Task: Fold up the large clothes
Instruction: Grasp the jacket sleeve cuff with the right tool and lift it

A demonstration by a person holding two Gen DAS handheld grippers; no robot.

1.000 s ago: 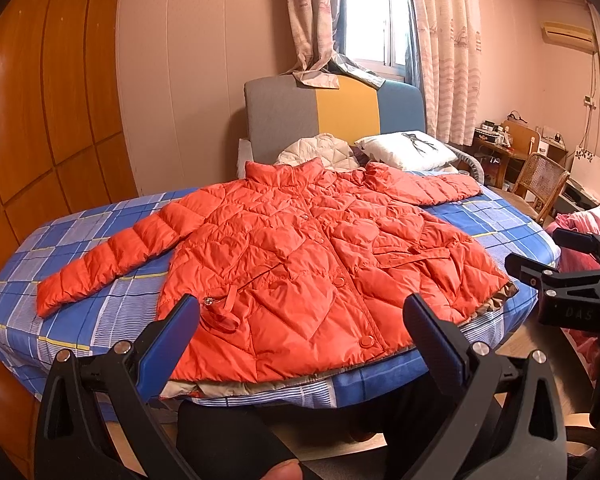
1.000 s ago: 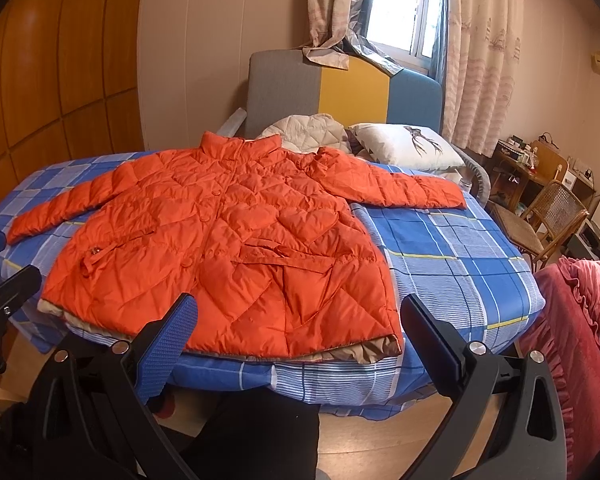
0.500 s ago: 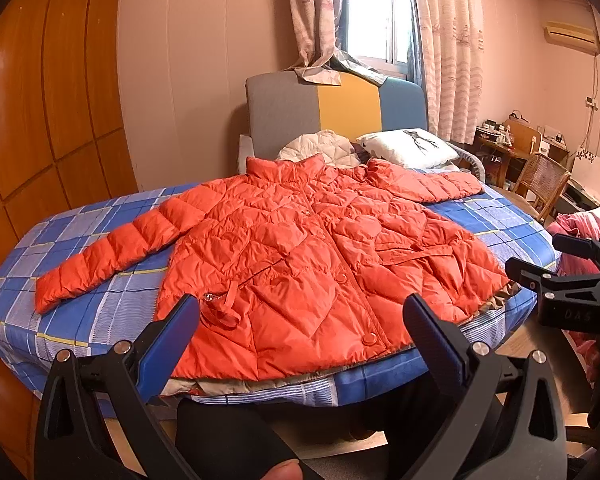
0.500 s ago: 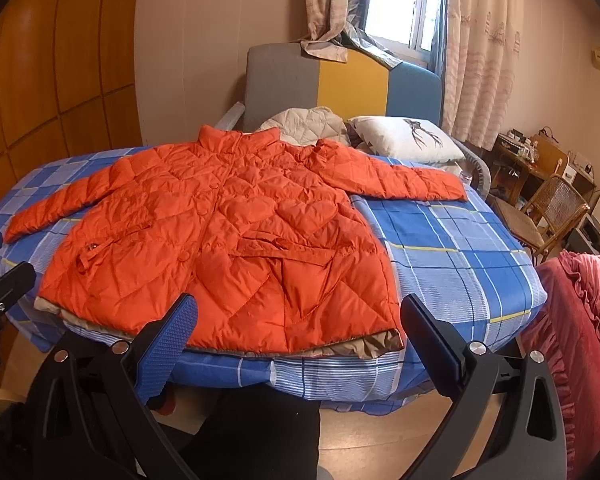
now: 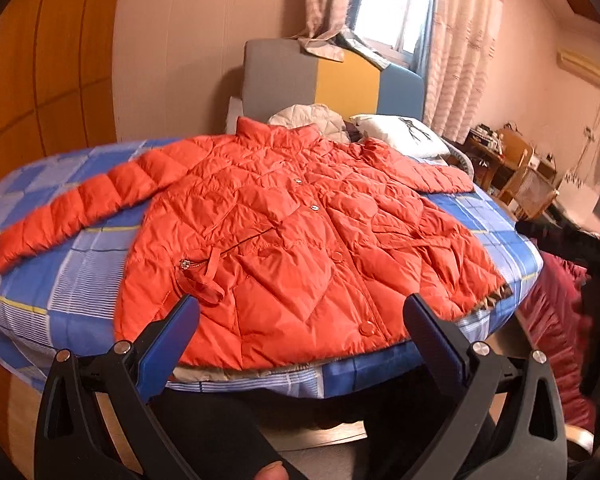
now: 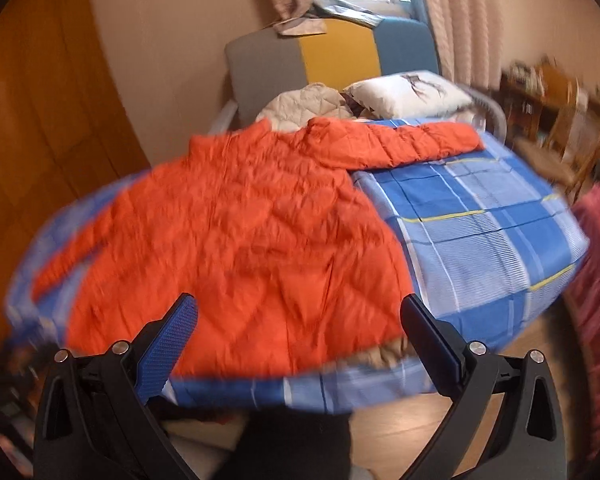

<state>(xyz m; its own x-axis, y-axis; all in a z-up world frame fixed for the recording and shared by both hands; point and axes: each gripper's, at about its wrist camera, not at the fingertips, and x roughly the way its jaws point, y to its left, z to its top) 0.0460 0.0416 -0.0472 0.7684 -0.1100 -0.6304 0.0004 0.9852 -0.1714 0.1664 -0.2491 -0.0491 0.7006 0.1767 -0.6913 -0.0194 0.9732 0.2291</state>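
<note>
Ahead of both spread, empty grippers, left gripper (image 5: 300, 316) and right gripper (image 6: 298, 318), the orange puffer jacket (image 5: 300, 232) lies flat, sleeves out, ready for folding.

A home bedroom. A bed (image 5: 80, 280) with a blue checked sheet stands against a padded headboard (image 5: 332, 76) in grey, yellow and blue, with a white pillow (image 5: 400, 136) at its head. Patterned curtains (image 5: 460, 40) frame a window (image 5: 392, 12), wooden wardrobe panels (image 5: 40, 80) line one wall, and an air conditioner (image 5: 584, 68) hangs high above a cluttered desk (image 5: 488, 148) and wicker chair (image 5: 532, 188).
</note>
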